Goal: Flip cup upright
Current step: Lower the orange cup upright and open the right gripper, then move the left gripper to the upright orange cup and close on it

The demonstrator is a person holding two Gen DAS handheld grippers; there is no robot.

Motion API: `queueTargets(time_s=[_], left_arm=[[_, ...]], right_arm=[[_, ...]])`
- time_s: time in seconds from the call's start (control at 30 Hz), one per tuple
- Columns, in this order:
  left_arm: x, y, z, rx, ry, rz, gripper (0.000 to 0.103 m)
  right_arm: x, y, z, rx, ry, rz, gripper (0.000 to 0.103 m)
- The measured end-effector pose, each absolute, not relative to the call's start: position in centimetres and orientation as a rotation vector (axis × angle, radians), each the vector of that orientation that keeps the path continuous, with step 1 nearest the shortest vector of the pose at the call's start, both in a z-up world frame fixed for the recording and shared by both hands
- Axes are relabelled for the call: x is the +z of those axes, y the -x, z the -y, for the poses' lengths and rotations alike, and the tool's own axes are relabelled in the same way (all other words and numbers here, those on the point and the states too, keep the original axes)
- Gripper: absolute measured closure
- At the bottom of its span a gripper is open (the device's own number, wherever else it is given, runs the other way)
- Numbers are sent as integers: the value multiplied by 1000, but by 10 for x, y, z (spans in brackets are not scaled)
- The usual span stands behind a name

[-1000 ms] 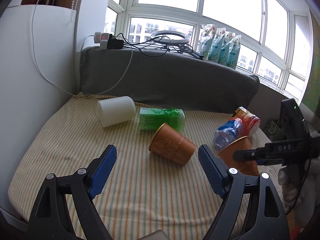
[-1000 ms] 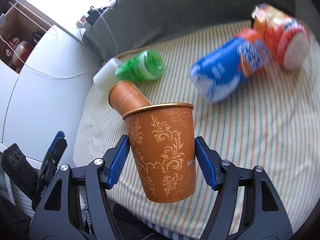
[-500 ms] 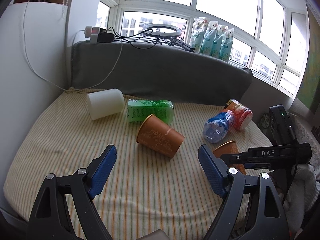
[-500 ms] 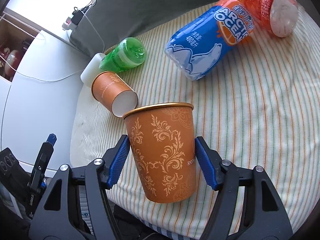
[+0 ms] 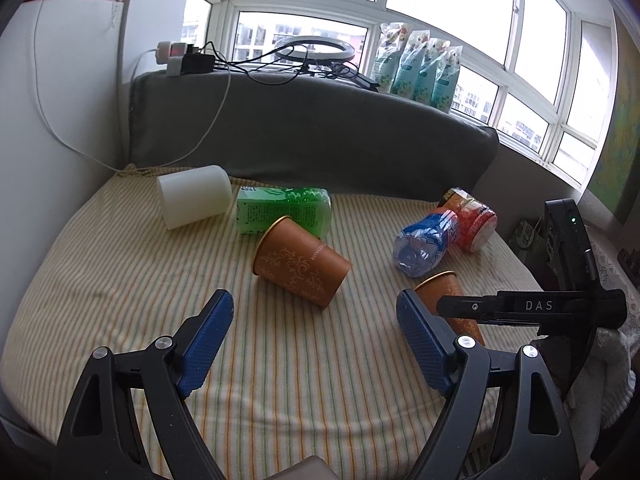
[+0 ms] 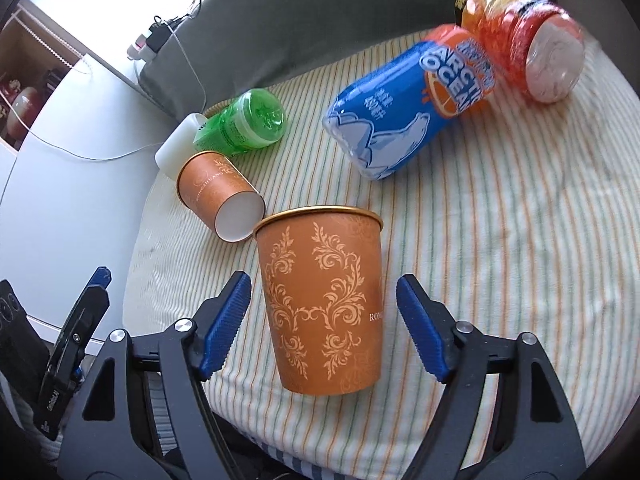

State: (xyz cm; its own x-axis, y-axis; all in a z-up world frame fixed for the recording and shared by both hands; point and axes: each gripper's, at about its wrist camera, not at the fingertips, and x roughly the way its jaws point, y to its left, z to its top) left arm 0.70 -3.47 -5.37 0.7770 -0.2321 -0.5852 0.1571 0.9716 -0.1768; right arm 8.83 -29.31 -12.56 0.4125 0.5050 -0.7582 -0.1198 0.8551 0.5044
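Two orange paper cups with gold rims and pale scrollwork: one (image 6: 320, 300) stands mouth-up on the striped fabric pad (image 6: 500, 280) near its front edge, between the blue ribbed pads of my right gripper (image 6: 320, 320), whose jaws are spread with a gap on each side, so I judge it set down and let go. The other (image 5: 300, 266) lies on its side mid-pad, thin-walled, tapered, white base toward my right gripper, apparently the next to right. My left gripper (image 5: 312, 344) is parted too, holding nothing, aimed at it. Around lie a green plastic bottle (image 5: 284, 210), a white cylinder (image 5: 194, 196), a blue-labelled bottle (image 6: 408, 108) and an orange one (image 6: 524, 40), all on their sides.
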Motion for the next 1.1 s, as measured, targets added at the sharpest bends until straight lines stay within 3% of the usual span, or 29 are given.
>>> queueTargets(time_s=[0.47,0.6,1.1], left_arm=[[-55,-16,55,-260,142,-695,20],[-62,-24,57,-295,201,-751,20],[-96,-67,88,-514,528,-1043,20]], right_arm=[[-89,-52,321,335,-297,-910,25],[-81,-38,330,290,-258,-859,19],[-80,-2,358,142,-195,-789,17]])
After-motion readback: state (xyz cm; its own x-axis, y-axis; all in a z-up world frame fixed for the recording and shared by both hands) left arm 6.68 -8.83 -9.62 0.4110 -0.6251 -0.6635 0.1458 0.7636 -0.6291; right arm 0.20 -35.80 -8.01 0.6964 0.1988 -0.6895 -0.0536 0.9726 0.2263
